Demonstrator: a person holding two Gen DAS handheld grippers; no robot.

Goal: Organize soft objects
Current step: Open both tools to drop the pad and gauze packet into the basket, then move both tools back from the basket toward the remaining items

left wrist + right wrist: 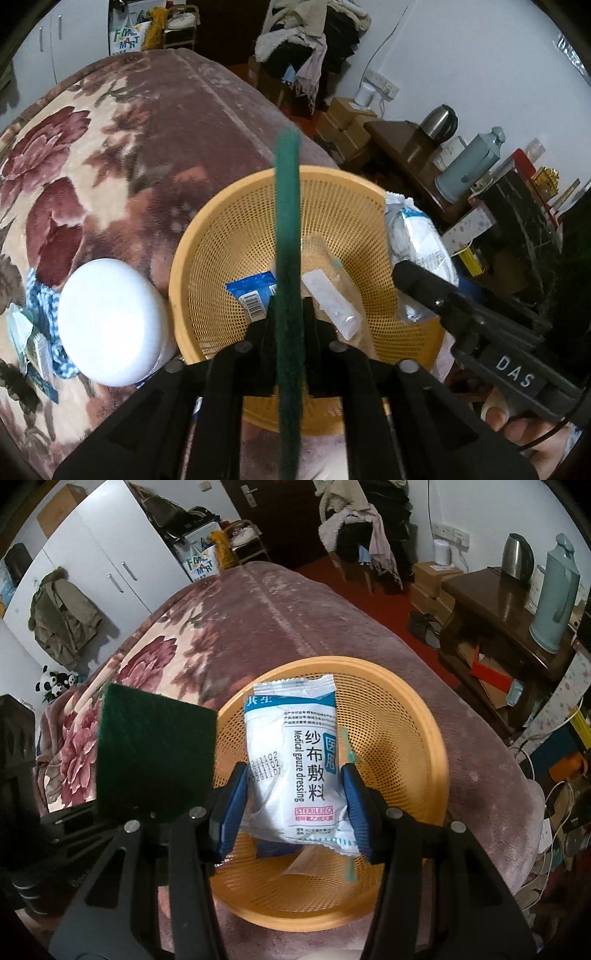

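An orange mesh basket (207,236) (413,716) sits on a floral blanket. A green scouring pad (286,206) (155,753) stands upright and edge-on between the fingers of my left gripper (290,304), over the basket. The pad shows no pinch where the fingers flank it, so the jaws look open around it. My right gripper (293,771) is shut on a white medical gauze dressing packet (295,760) (410,236), with its blue pads pressing both sides above the basket. A blue barcoded packet (251,295) and a clear-wrapped white item (332,306) lie in the basket.
A white round lid (110,321) and a blue-white cloth (40,295) lie on the blanket (92,147) left of the basket. A wooden table (491,602) with a kettle (517,557) and a thermos (554,590) stands to the right. A hand (517,428) holds the right gripper.
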